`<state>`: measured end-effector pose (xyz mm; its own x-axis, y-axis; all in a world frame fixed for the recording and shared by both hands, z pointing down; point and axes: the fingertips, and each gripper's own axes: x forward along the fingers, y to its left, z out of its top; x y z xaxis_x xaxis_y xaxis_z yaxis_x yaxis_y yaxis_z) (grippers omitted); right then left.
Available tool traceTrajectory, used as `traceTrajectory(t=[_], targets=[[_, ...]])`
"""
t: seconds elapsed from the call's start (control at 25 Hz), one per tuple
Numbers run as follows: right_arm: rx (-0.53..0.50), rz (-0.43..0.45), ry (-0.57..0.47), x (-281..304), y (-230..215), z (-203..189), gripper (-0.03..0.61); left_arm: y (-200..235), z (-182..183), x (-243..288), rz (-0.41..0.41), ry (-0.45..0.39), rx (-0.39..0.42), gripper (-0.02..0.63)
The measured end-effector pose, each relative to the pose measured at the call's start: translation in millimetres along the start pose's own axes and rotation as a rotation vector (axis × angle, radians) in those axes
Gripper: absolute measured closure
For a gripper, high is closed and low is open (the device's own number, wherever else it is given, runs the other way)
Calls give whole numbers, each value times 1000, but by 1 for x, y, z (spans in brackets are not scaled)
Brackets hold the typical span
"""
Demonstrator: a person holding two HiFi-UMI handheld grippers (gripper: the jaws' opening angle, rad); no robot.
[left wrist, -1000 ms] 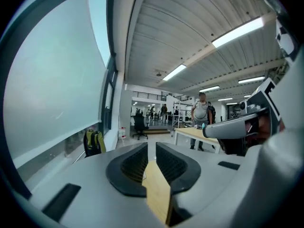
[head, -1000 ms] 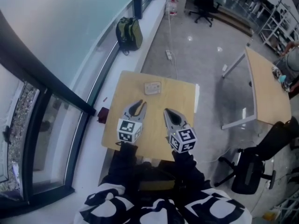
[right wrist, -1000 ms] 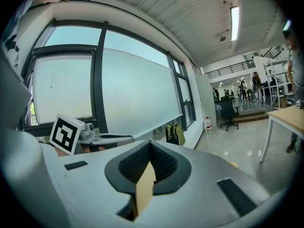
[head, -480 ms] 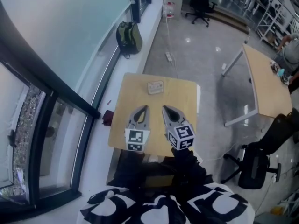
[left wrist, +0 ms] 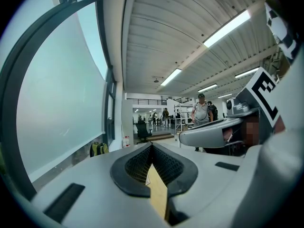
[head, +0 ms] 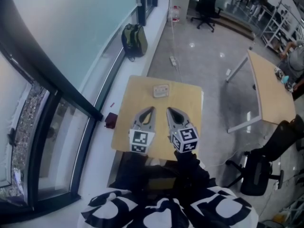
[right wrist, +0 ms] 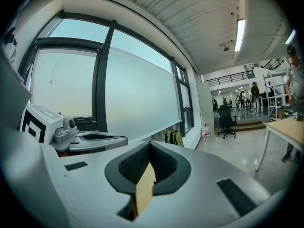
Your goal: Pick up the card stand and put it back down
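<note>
The card stand (head: 161,90), a small pale rectangular piece, lies near the far edge of the light wooden table (head: 135,101). My left gripper (head: 151,109) and right gripper (head: 168,109) hover side by side over the near half of the table, well short of the stand, both pointing toward it. Each has its jaws shut with nothing between them. In the left gripper view the left gripper (left wrist: 152,145) shows its tips met, with only a sliver of table seen through the gap. The right gripper (right wrist: 150,144) looks the same in its own view. Neither gripper view shows the stand.
A green backpack (head: 134,37) leans by the window wall at the back left. A dark red object (head: 110,120) lies on the floor left of the table. A second table (head: 270,91) and a black office chair (head: 259,167) stand to the right.
The left gripper's jaws have closed from slightly apart to shut, and it has drawn closer to the right gripper. The stand has not moved.
</note>
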<state>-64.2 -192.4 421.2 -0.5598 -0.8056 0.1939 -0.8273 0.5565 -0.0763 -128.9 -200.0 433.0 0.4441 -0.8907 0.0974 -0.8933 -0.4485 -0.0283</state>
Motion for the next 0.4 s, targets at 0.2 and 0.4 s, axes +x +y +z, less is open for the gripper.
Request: traceTrajectory(t=[0.2,0.4], targets=[[-16,23,5,1,10,0,571,4,-2,-2,5,-3,-23,604],[-44,40,9,-1,20,4,571,10,2,-6,15,-16,-38,604]])
